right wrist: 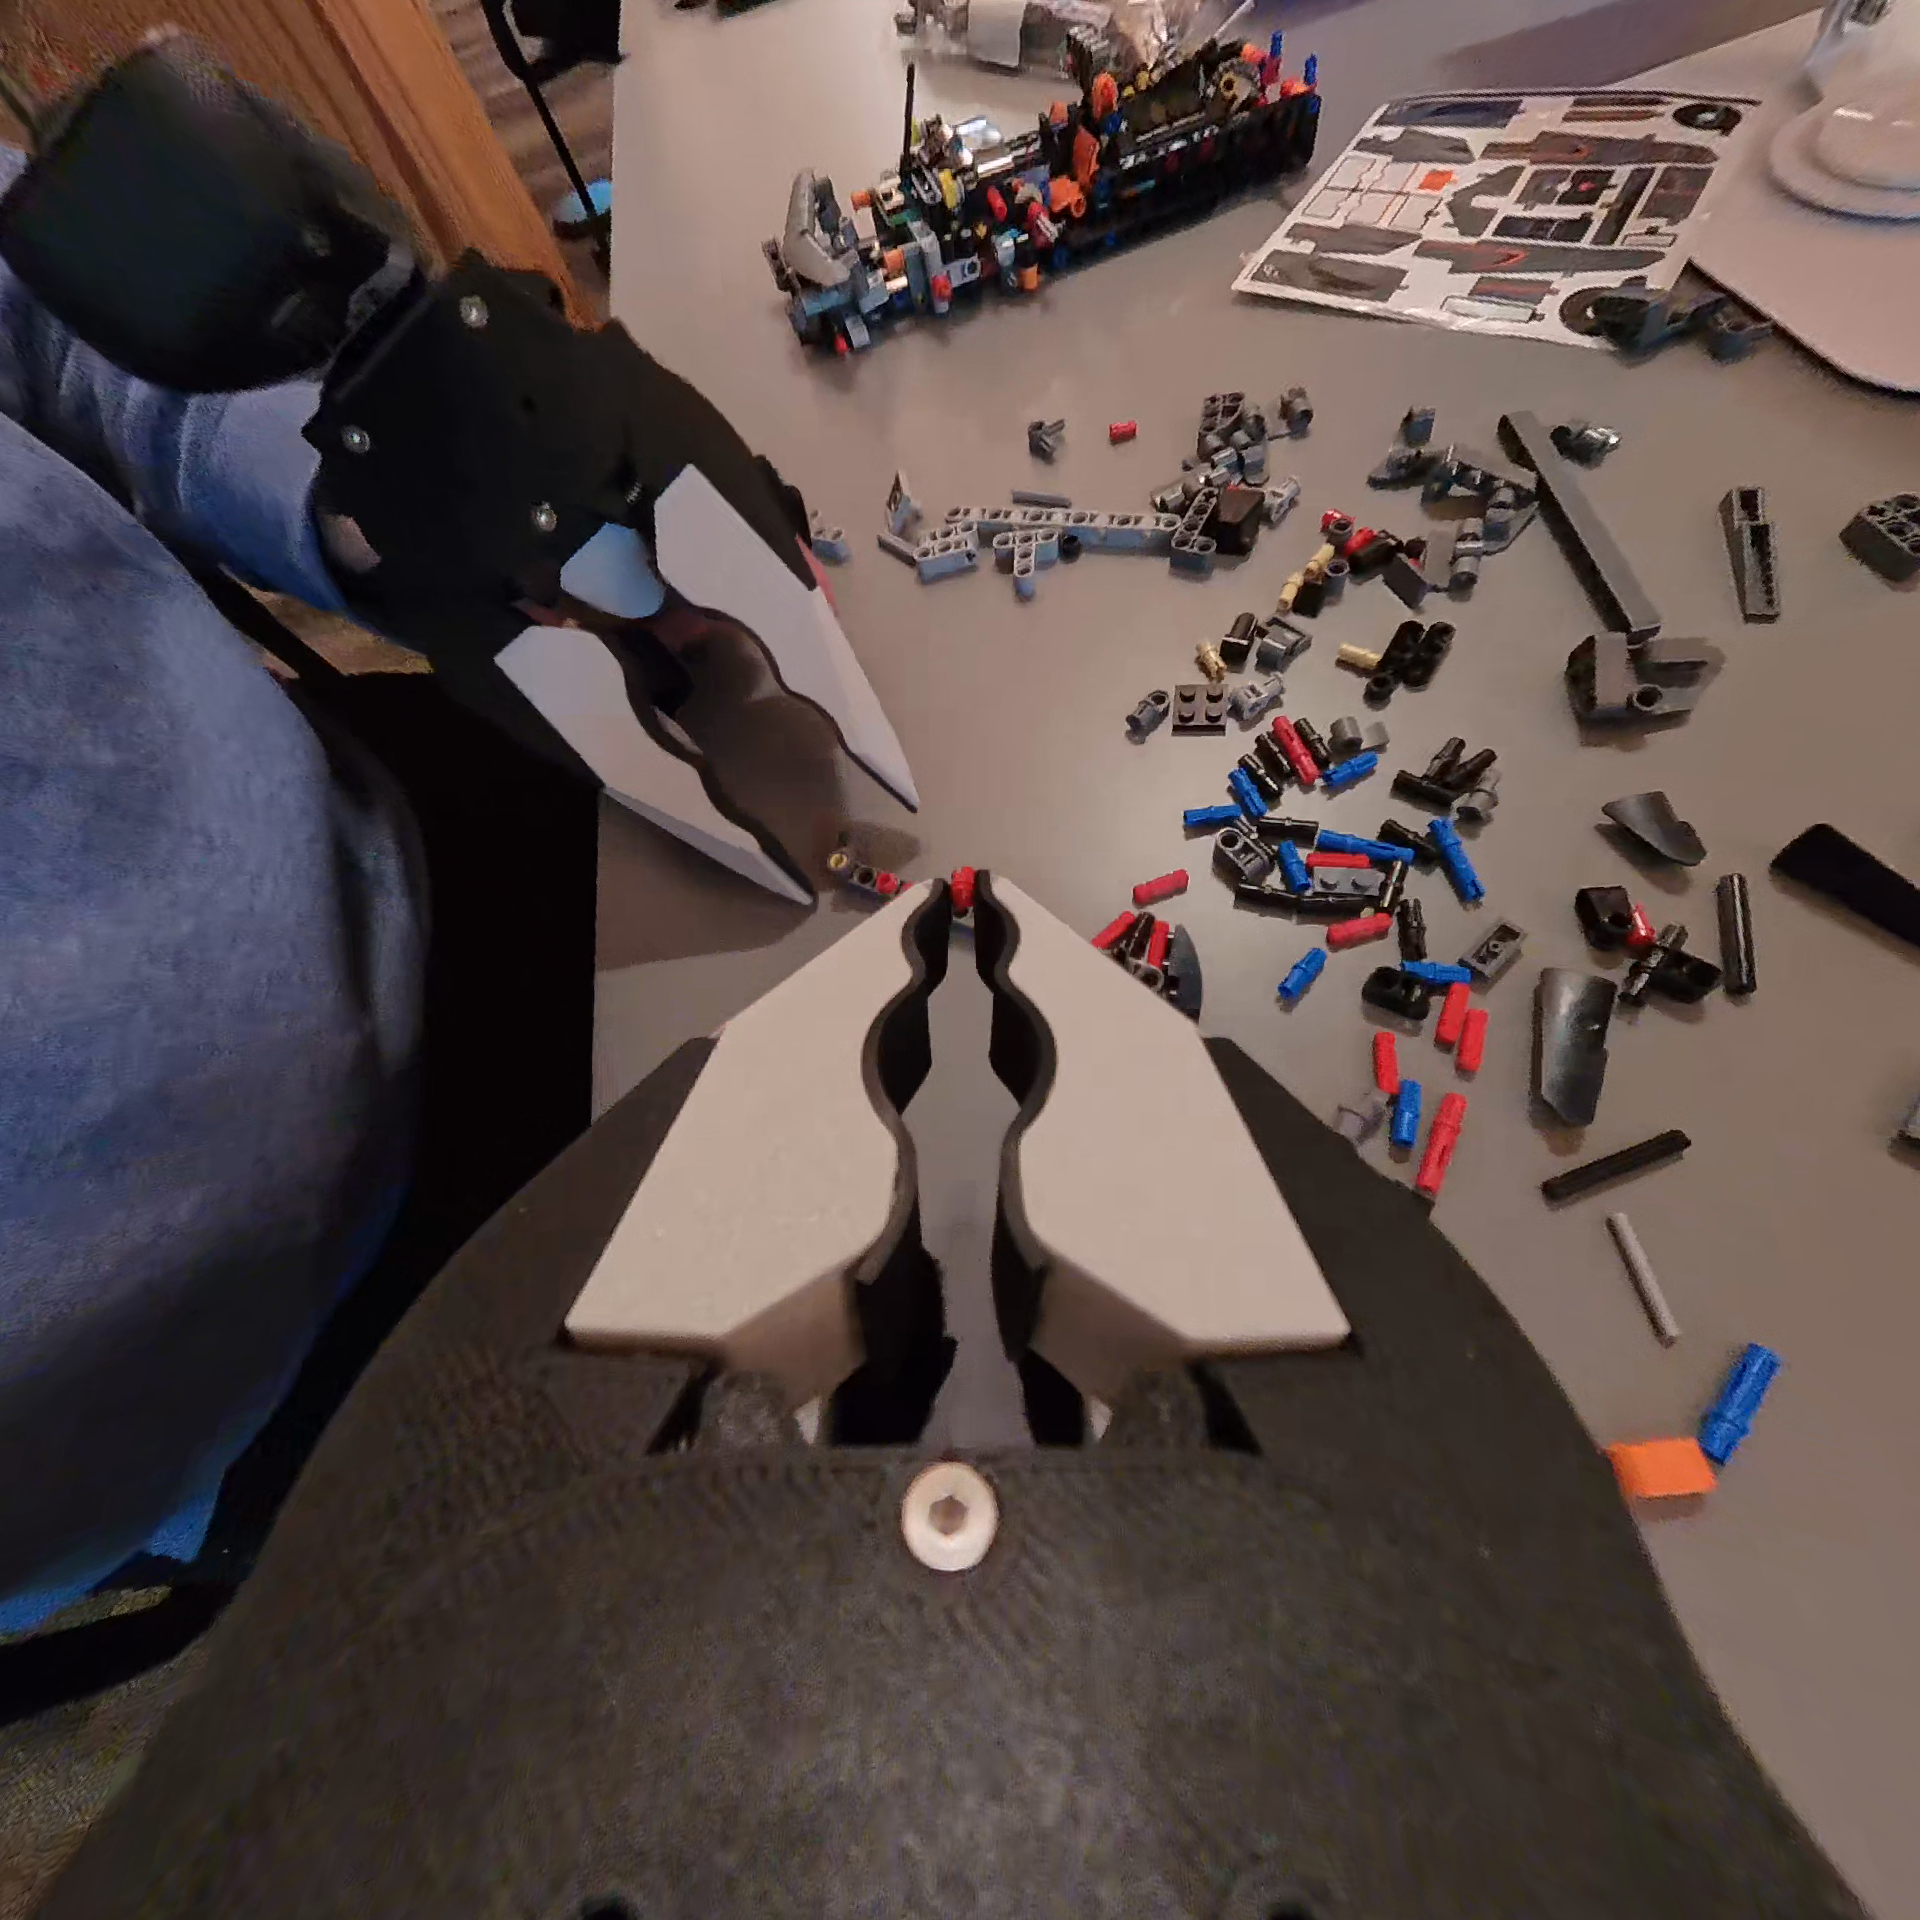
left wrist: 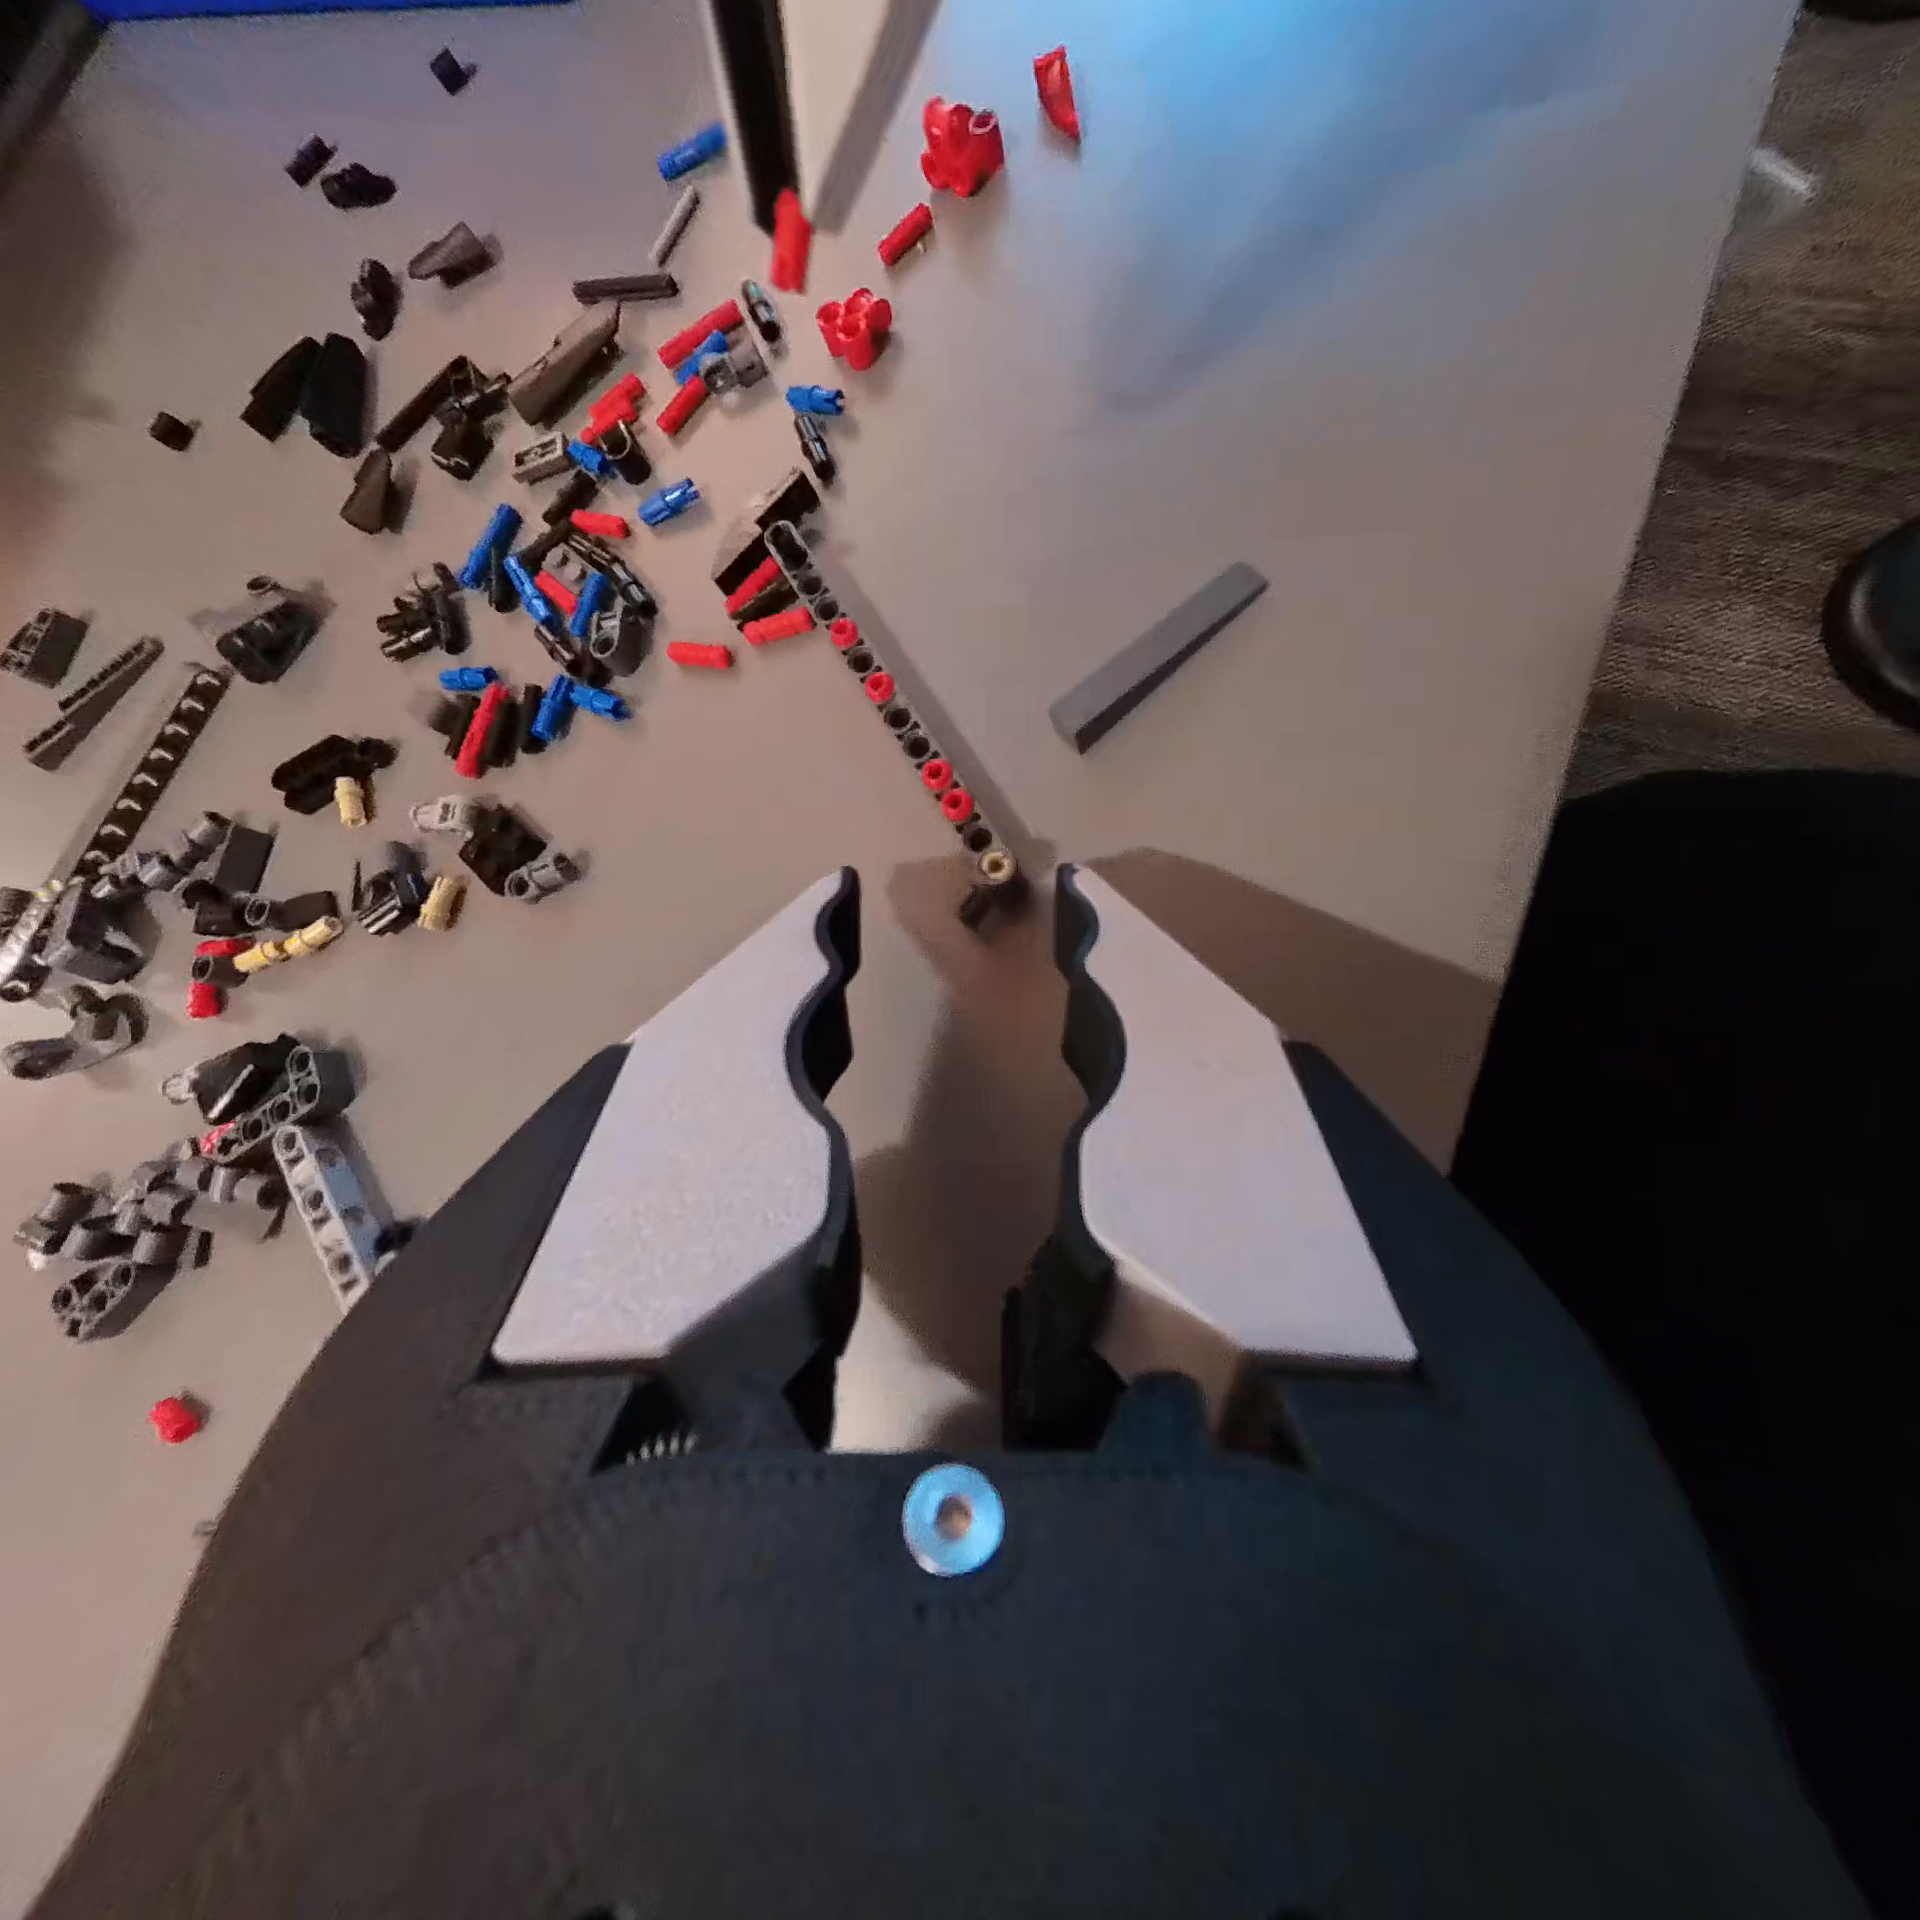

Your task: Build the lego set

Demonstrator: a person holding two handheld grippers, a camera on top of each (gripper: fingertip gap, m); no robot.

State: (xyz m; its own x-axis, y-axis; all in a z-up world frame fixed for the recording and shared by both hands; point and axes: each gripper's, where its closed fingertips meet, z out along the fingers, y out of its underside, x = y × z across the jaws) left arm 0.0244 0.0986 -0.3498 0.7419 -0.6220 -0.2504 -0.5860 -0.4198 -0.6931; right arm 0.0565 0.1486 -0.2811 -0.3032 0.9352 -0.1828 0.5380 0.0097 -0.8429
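Observation:
A long black beam (left wrist: pixel 883 696) with several red pins in its holes lies on the grey table (left wrist: pixel 1195 416). My left gripper (left wrist: pixel 958 883) is open, with its fingertips on either side of the beam's near end, which carries a tan pin. In the right wrist view the left gripper (right wrist: pixel 862 847) shows at upper left, open, over that beam end (right wrist: pixel 862 875). My right gripper (right wrist: pixel 963 888) is shut on a small red pin (right wrist: pixel 963 881) and holds it just above the beam, close beside the left gripper's tips.
Loose black, blue, red and grey pieces (left wrist: pixel 520 582) spread to the left, and also show in the right wrist view (right wrist: pixel 1351 831). A part-built model (right wrist: pixel 1039 208) and a sticker sheet (right wrist: pixel 1486 208) lie far back. A grey bar (left wrist: pixel 1153 655) lies near the table edge. A person's blue sleeve (right wrist: pixel 156 831) is at left. It is some 5 centimeters from my left tips to the grey bar (left wrist: pixel 1153 655).

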